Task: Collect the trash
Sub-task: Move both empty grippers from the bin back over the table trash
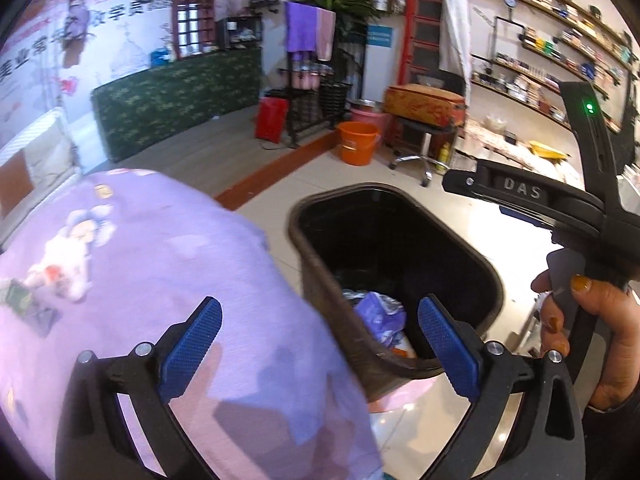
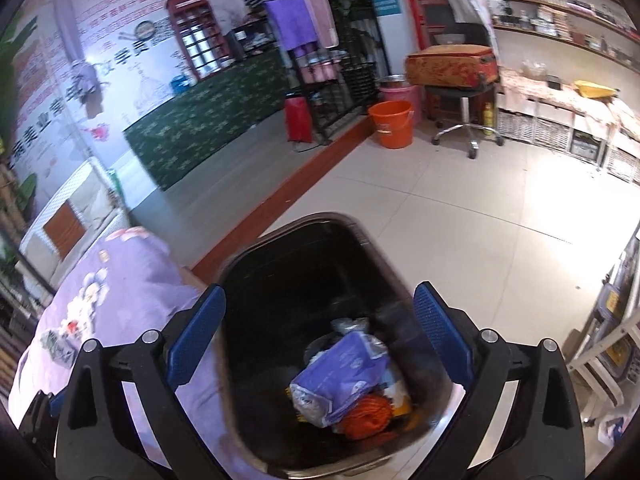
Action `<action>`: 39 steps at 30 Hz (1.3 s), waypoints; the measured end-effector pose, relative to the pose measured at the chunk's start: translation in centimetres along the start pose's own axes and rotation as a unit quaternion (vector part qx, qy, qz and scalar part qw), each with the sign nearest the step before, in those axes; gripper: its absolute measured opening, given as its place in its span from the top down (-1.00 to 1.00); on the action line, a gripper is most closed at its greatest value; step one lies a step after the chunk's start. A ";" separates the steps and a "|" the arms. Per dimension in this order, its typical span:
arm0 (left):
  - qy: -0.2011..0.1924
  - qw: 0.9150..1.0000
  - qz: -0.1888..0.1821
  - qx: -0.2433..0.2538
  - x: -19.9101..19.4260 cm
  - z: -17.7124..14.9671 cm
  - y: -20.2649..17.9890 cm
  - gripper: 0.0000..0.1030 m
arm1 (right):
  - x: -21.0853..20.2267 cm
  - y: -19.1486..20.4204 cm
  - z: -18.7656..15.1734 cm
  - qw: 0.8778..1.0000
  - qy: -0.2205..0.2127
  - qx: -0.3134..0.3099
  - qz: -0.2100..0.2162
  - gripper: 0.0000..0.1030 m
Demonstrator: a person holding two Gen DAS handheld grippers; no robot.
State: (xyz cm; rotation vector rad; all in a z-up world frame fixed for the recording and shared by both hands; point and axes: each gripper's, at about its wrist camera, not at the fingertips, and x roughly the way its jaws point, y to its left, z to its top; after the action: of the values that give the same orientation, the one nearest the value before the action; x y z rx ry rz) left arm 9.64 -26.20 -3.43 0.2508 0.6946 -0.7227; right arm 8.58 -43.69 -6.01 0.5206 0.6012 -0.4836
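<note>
**Both grippers over the bin, nothing in either one**

So the left gripper [image 1: 320, 346] has its blue fingers spread wide and nothing between them, hanging right over the edge where the purple bedspread [image 1: 152, 264] meets the trash bin [image 1: 486, 280]. The right gripper [image 2: 318, 334] is the same deal, fingers well apart, empty, pointing straight down into the bin [image 2: 236, 264]. The trash is already sitting at the bottom: a crumpled purple wrapper [image 2: 340, 372] on top, an orange netting-looking thing [image 2: 366, 420] just beside it, and some white and yellow scraps underneath that I honestly can't make out. From the left camera you can see the person's right hand [image 1: 580, 320] on the other gripper's handle. Bin stands on the tile floor right against the bed. Further back there's an orange bucket [image 2: 391, 124], a swivel stool [image 2: 460, 116] with an old suitcase on it, and a wall of shelves [image 1: 560, 40].
</note>
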 end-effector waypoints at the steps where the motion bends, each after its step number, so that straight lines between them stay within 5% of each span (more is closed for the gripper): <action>1: -0.002 1.000 0.007 -0.006 -0.2 -0.1 0.4 -0.88 | 0.0 0.4 -0.1 1.000 0.001 -0.004 0.007 -0.82; 20: -0.022 0.980 0.126 -0.152 -5.2 -3.6 12.0 -0.88 | 1.1 13.2 -3.3 0.982 0.035 -0.128 0.131 -0.84; 39: -0.010 0.941 0.194 -0.277 -9.5 -8.8 22.5 -0.85 | 6.0 29.4 -7.7 0.927 0.126 -0.270 0.229 -0.84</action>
State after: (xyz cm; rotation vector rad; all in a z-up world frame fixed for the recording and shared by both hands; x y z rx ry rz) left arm 15.47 -0.89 -4.27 -0.1384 0.7718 -0.1347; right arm 26.31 -18.34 -6.09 0.1804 0.7959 0.2027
